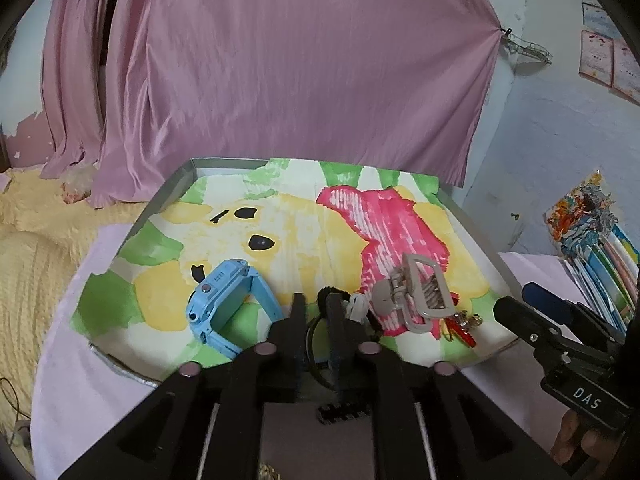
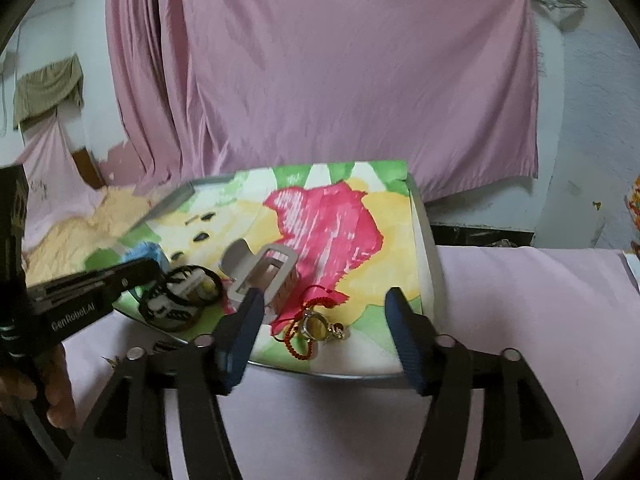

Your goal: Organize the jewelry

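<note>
One blue watch [image 1: 224, 312], one grey hair claw [image 1: 416, 292], one red bracelet [image 2: 308, 328]. Left tongs [image 1: 318, 312] nearly clenched over black hair ties [image 2: 180, 296]; right tongs [image 2: 324, 332] spread wide, empty.

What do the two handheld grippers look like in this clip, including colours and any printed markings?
The left gripper has a black body with black fingers and round pinkish-grey studs, and white "GenRobot.AI" lettering shows on its side in the right wrist view. The right gripper is black with ribbed dark blue finger pads and silvery studs; its body reads "DAS".
</note>
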Available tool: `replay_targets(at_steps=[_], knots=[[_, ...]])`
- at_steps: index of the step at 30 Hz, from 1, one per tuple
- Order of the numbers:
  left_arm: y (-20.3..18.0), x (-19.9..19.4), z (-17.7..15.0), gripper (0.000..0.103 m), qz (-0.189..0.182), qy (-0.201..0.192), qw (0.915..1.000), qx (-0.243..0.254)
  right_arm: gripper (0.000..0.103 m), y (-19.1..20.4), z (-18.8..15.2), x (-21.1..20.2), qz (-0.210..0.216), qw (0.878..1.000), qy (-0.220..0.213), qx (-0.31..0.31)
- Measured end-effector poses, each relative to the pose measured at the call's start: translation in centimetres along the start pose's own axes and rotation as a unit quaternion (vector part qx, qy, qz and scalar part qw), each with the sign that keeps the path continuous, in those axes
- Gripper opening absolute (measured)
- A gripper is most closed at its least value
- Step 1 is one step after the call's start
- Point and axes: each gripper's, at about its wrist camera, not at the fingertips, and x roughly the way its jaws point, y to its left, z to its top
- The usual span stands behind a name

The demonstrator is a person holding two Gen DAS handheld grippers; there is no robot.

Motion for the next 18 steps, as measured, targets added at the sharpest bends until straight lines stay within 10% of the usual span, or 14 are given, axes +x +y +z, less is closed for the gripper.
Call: replay_targets(at_steps=[2,7,18], knots=[[0.0,-0.7,-0.2,0.037,-0.002,-0.01,0.9999,-0.003,0.06,0.0,-0.1,-0.7,-0.001,1.0,-0.011,0.004],[0.1,-3.0,-0.6,0.047,-0.005,-0.042,0.9991,-0.004,0.073,0.1,-0.5,-2.9,-0.004,0.999,-0.049,0.009],[1.7,-9.2,-2.7,0.102,0.013,-0.14,0.9899,-0.016,0.101,1.7,-2.0,-7.8,-0.001,0.991,-0.133,-0.012]])
